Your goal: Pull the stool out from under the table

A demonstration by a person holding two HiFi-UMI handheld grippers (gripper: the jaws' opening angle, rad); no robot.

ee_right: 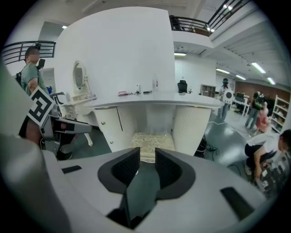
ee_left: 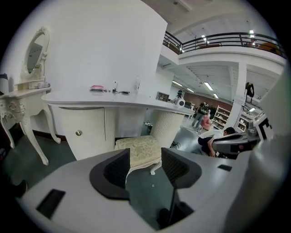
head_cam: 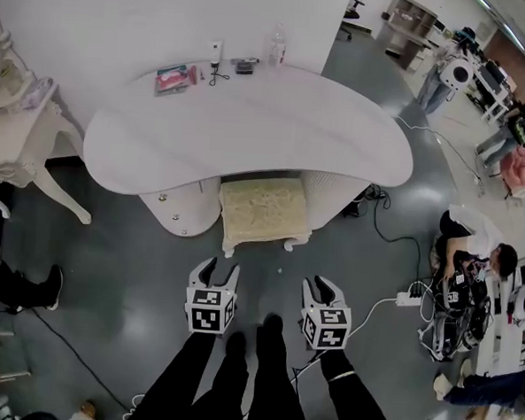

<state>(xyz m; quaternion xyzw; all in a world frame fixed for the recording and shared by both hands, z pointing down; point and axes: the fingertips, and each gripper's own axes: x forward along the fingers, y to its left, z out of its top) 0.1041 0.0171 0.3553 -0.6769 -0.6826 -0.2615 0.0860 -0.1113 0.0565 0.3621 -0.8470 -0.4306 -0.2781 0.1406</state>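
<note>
A cream cushioned stool point(head_cam: 264, 214) stands half under the white kidney-shaped table point(head_cam: 250, 128), between its two ribbed pedestals. The stool point(ee_left: 138, 149) shows ahead in the left gripper view, and the stool point(ee_right: 152, 142) also lies straight ahead in the right gripper view. My left gripper point(head_cam: 214, 270) hovers short of the stool's near left corner, jaws open and empty. My right gripper point(head_cam: 325, 289) hangs off the near right corner, its jaws parted a little with nothing between them. Neither touches the stool.
A white dressing table point(head_cam: 19, 136) with an oval mirror point(ee_left: 34, 54) stands at the left. Small items point(head_cam: 177, 77) lie on the table's far edge. Cables and a power strip point(head_cam: 408, 299) run on the grey floor at the right, beside seated people point(head_cam: 473, 249).
</note>
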